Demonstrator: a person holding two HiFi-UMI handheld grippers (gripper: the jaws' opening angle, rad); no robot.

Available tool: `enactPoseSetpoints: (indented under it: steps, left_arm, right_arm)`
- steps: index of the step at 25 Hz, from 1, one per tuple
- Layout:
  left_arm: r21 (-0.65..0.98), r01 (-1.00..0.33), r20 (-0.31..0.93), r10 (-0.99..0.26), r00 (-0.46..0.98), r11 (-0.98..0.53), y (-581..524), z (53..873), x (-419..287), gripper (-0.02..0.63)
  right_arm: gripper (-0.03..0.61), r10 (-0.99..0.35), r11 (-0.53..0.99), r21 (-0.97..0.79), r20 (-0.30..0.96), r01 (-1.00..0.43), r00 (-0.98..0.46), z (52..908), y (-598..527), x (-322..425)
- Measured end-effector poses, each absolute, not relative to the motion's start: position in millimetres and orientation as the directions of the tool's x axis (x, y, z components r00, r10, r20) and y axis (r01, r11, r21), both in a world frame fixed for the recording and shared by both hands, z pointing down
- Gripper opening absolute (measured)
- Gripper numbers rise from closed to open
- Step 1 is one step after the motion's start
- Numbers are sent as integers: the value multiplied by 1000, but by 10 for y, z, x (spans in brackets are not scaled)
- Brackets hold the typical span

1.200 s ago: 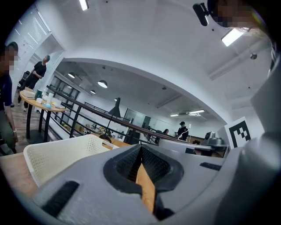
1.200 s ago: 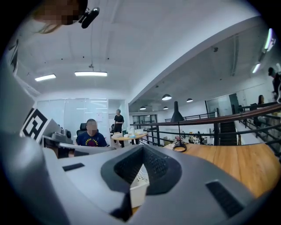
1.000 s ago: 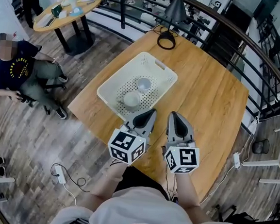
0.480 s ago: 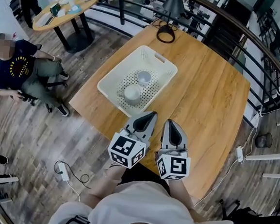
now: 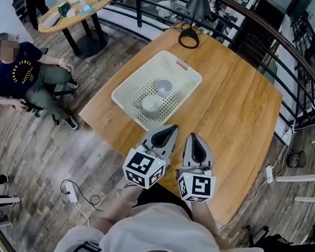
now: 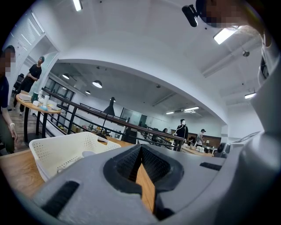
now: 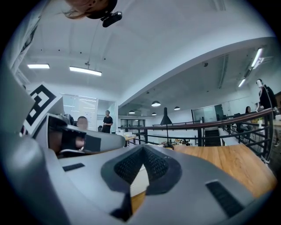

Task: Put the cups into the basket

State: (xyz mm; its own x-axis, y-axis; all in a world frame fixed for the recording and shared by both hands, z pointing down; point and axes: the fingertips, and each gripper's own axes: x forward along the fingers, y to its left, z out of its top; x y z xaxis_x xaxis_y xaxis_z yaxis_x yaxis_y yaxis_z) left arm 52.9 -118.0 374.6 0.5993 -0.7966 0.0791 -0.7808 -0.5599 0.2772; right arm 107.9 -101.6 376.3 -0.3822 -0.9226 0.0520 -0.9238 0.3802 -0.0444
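A black lamp (image 5: 188, 38) stands with its ring base at the far edge of the wooden desk (image 5: 240, 119), and a white plug block (image 5: 269, 172) hangs on a cable just off the desk's right edge. Past the desk's left edge a person (image 5: 24, 78) sits on the plank floor near a cluttered round table (image 5: 62, 26). A power strip (image 5: 70, 196) lies on the floor off the near left corner, and a dark railing (image 7: 217, 124) curves beyond the far edge.
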Motion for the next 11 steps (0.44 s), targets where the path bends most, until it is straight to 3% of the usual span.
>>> enactPoseSetpoints:
  steps: [11]
  left_arm:
    - [278, -777, 85, -791, 606, -565, -1183, 3750, 545, 8]
  right_arm:
    - [11, -915, 399, -22, 53, -917, -399, 3754, -1008, 1019]
